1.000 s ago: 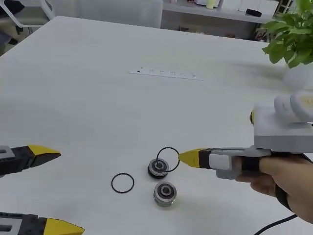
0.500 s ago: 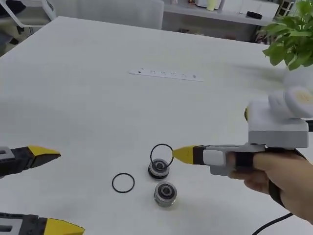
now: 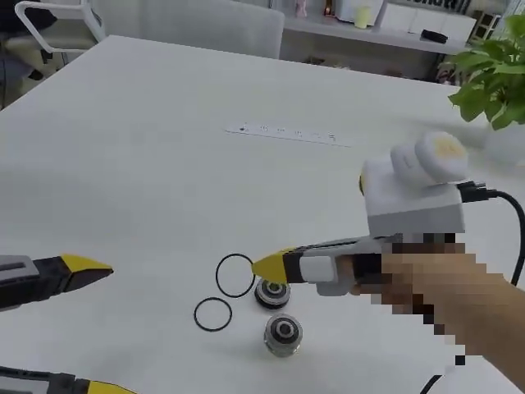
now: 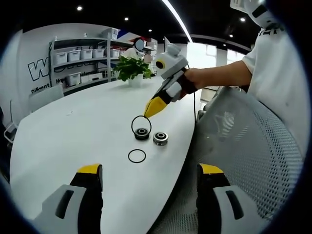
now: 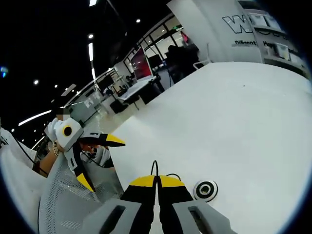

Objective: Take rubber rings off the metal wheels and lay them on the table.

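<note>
A broad white table (image 3: 164, 164) stretches away from the person, with a green leafy plant (image 3: 492, 78) at its far right and a long white power strip (image 3: 283, 131) lying flat towards the far side. In the left gripper view a grey mesh chair back (image 4: 234, 141) stands against the table's near edge. The right gripper (image 3: 264, 267), grey with yellow tips, is held in a person's hand (image 3: 435, 287) and reaches in from the right, low over the near part of the table. Its jaws are pressed together, pinching the rim of a thin black rubber ring (image 3: 235, 275), which stands upright just left of the tips. The right gripper view shows the same closed yellow tips (image 5: 156, 181) with the ring's thin black edge (image 5: 155, 168) rising from between them. The left gripper (image 3: 111, 328) sits at the near left, well apart from the work, its two yellow-tipped jaws spread wide with nothing between them. Two round silver metal wheels lie side by side on the table: the far wheel (image 3: 272, 293) just under the right gripper's tips, the near wheel (image 3: 283, 332) just beside it. Whether the pinched ring touches the far wheel cannot be told. A second black rubber ring (image 3: 213, 313) lies flat on the table, just left of the wheels and apart from them.
</note>
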The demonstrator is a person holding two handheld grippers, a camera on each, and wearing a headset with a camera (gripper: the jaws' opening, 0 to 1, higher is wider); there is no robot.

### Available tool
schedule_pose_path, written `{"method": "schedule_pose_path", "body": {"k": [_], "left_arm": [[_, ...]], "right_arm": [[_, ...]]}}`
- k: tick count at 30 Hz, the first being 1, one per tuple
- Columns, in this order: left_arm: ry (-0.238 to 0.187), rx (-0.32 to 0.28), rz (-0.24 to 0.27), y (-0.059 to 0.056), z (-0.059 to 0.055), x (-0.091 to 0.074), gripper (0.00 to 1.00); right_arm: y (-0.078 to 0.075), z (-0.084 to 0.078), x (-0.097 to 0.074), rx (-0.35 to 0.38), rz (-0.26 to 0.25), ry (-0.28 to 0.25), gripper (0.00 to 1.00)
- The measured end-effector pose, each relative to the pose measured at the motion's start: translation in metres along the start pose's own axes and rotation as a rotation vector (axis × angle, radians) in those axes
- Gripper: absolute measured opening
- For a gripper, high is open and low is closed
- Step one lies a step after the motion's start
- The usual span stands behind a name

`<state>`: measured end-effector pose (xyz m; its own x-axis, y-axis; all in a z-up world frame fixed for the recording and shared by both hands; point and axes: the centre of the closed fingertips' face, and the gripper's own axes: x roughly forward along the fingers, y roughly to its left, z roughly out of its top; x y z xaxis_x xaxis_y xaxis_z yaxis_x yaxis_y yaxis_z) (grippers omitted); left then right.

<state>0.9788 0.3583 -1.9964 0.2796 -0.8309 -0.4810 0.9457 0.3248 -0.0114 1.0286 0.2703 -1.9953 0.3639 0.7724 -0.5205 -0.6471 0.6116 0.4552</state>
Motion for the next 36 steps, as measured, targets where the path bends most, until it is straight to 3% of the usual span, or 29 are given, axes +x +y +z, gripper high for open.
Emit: {"method": "schedule_pose_path", "body": {"k": [8, 11, 15, 23, 25, 31, 36], "left_arm": [[0.023, -0.001, -0.001, -0.001, -0.005, 0.001, 0.77], [0.052, -0.002, 0.007, 0.0, -0.011, 0.002, 0.77], [0.045, -0.022, 0.018, 0.003, -0.012, 0.002, 0.77], [0.025, -0.054, 0.04, 0.007, -0.012, -0.001, 0.76], [0.026, -0.055, 0.037, 0.006, -0.012, 0.0, 0.75], [0.034, -0.055, 0.037, 0.007, -0.014, 0.0, 0.75], [0.033, -0.061, 0.041, 0.008, -0.014, 0.0, 0.75]], "right_arm": [[-0.003, -0.022, 0.017, 0.008, 0.013, 0.064, 0.0], [-0.005, -0.036, 0.022, 0.048, 0.021, 0.066, 0.0], [-0.006, -0.048, 0.027, 0.083, 0.02, 0.084, 0.0], [-0.012, -0.051, 0.032, 0.057, -0.022, 0.084, 0.0], [-0.018, -0.051, 0.034, -0.016, -0.05, 0.079, 0.0], [-0.02, -0.058, 0.039, -0.026, -0.066, 0.105, 0.0], [-0.024, -0.062, 0.04, -0.082, -0.094, 0.131, 0.0]]}}
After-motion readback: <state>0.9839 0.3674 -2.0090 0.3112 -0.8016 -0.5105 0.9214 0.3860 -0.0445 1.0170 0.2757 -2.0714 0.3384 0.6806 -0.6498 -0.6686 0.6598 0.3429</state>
